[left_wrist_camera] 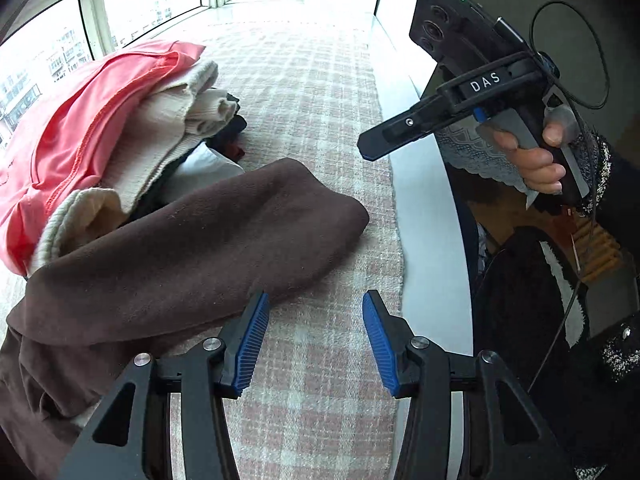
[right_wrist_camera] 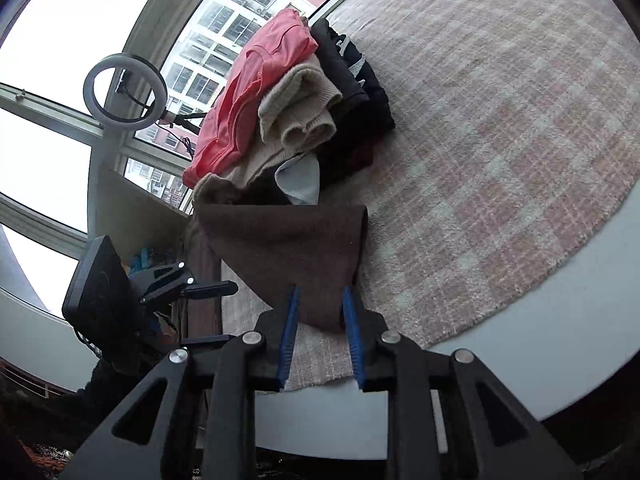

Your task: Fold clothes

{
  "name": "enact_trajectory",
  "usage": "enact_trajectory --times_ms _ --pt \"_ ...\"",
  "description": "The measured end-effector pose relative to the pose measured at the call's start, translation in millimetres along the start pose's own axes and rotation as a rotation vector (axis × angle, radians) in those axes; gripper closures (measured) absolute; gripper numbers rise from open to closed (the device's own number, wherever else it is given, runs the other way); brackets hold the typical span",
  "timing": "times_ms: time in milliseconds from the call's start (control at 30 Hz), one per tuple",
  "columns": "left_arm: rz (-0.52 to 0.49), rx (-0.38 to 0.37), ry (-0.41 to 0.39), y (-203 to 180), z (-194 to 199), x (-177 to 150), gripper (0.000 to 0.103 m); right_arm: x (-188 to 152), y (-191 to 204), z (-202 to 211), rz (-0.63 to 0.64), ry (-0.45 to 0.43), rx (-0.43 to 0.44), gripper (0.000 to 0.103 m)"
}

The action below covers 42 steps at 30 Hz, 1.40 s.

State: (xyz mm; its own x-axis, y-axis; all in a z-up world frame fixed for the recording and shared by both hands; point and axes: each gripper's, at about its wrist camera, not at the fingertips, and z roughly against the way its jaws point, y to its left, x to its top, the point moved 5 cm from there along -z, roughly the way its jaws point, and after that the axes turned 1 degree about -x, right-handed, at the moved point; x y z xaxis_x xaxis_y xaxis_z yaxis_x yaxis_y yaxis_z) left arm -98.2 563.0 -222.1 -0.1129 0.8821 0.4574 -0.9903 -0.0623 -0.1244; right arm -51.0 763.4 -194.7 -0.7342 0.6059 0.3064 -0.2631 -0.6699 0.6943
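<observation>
A brown garment [left_wrist_camera: 180, 256] lies on the pink checked cloth [left_wrist_camera: 304, 120], its folded end toward the middle of the table. My left gripper [left_wrist_camera: 316, 296] is open just right of it, with only checked cloth between the blue pads; its left fingertip [left_wrist_camera: 260, 308] is at the garment's edge. In the right wrist view a corner of the brown garment [right_wrist_camera: 288, 248] shows between the fingers of my right gripper [right_wrist_camera: 320, 292], whose pads stand apart and do not press on it. From the left wrist view, the right gripper [left_wrist_camera: 366, 148] hovers above the table edge, held by a hand [left_wrist_camera: 536, 164].
A pile of clothes is behind the brown garment: a coral one [right_wrist_camera: 244, 92] on top, a cream knit [right_wrist_camera: 296, 108], dark ones [right_wrist_camera: 360, 92] and a white piece [right_wrist_camera: 300, 180]. The white table rim [right_wrist_camera: 540, 340] borders the cloth. A ring light [right_wrist_camera: 124, 92] stands by the windows.
</observation>
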Motion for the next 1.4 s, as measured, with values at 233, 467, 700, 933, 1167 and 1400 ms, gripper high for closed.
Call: enact_trajectory --times_ms 233,467,700,933,1167,1400 --pt "0.073 0.021 0.029 14 7 -18 0.057 35 1 -50 0.243 0.055 -0.120 0.060" --pt "0.153 0.070 0.026 35 23 -31 0.056 50 10 -67 0.364 0.108 0.004 0.057" --pt "0.245 0.118 -0.006 69 26 -41 0.056 71 39 -3 0.306 0.002 0.071 0.095" --pt "0.313 0.076 -0.154 67 59 -25 0.056 75 91 48 0.295 -0.038 0.106 0.095" --pt "0.240 0.008 -0.246 9 90 -24 0.051 25 127 27 0.176 0.058 0.244 0.095" --pt "0.456 0.005 -0.201 13 103 -120 0.051 -48 171 -48 0.244 0.199 0.260 0.095"
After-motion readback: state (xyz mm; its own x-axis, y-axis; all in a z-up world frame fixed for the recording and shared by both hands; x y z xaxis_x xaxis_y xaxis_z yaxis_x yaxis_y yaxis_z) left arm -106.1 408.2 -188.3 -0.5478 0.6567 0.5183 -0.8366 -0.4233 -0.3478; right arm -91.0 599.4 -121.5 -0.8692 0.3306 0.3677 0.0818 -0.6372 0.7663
